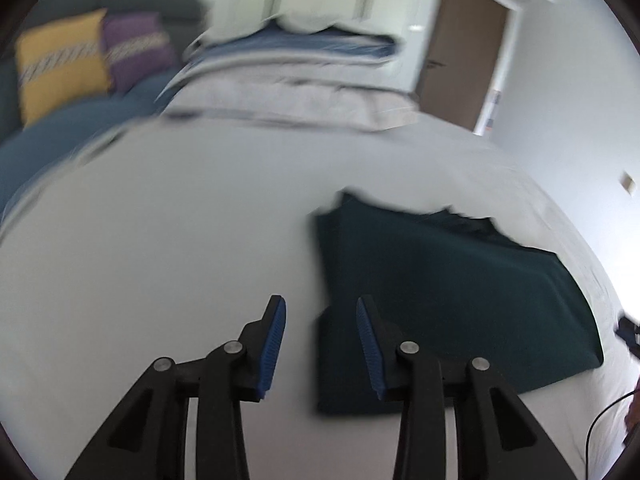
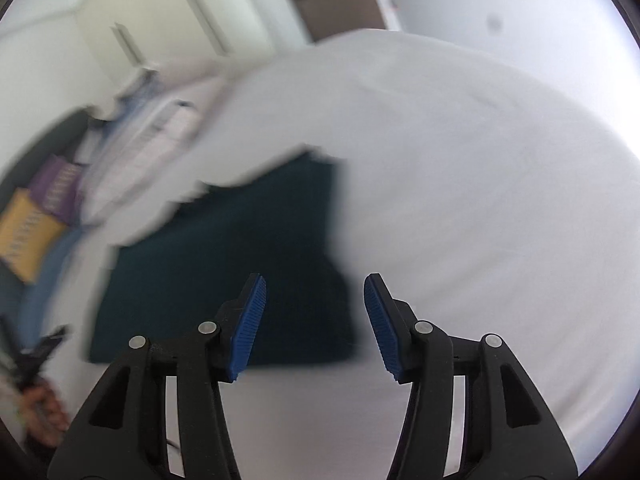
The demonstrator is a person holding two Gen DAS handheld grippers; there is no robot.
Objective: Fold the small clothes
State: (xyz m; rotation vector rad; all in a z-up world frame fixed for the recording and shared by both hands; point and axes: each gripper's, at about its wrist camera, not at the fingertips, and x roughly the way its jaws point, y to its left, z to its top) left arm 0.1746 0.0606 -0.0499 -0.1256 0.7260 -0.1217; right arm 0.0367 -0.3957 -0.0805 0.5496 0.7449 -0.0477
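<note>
The dark teal garment lies flat on the white bed, partly folded into a rough rectangle with an uneven far edge. The step in hand looks like reaching in for the next fold. To do it well, each pair of tongs should probably take a near corner of the garment, pinch the layers together, and carry both corners evenly toward the far edge so the fold lands square.

The left tongs are released, spread wide and holding nothing; they hover over the garment's near left corner. The right tongs are likewise released and empty, above the garment's near right corner. Whether either touches the cloth, I cannot tell through the blur.

Beyond the garment, folded bedding is stacked, with yellow and purple cushions to its left.
</note>
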